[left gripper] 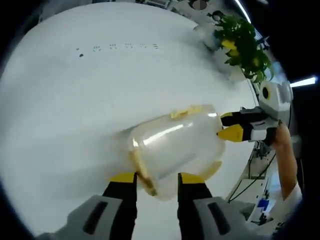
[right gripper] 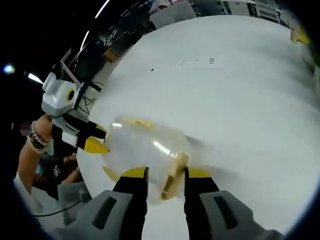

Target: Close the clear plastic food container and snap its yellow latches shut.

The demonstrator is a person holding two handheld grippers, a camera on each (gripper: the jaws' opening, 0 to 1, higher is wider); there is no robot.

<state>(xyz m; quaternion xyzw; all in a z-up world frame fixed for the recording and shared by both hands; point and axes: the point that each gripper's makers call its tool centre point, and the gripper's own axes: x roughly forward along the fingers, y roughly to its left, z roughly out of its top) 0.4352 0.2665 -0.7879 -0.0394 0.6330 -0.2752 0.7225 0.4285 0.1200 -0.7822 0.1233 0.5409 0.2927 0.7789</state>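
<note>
White table (left gripper: 75,100) spreads across both views, round-edged, with a row of small dark marks (left gripper: 125,46) toward 12 o'clock in the left gripper view and again near 12 o'clock in the right gripper view (right gripper: 197,61). At 2 o'clock in the left gripper view a green plant (left gripper: 245,45) with some yellow leaves stands at the table's far edge.

On the table lies the clear container (left gripper: 175,145), blurred, at the middle of the left gripper view and just below the middle of the right gripper view (right gripper: 145,147). Yellow latches (left gripper: 186,111) show on its sides; one latch (right gripper: 172,175) hangs at its near end in the right gripper view. Whether the lid is fully seated cannot be told.

The left tool (left gripper: 157,178) rises from 6 o'clock in its own view, its yellow-tipped jaws parted, one on each side of the container's near end and close against it; a firm hold cannot be told. In the right gripper view it enters from 9 o'clock (right gripper: 95,142), tips at the container's far end, held by a hand (right gripper: 37,137) wearing bracelets.

The right tool (right gripper: 166,175) likewise comes up from 6 o'clock in its own view, jaws apart, straddling the latch. In the left gripper view it reaches in from 3 o'clock (left gripper: 230,127), its tips touching the container's far end.
</note>
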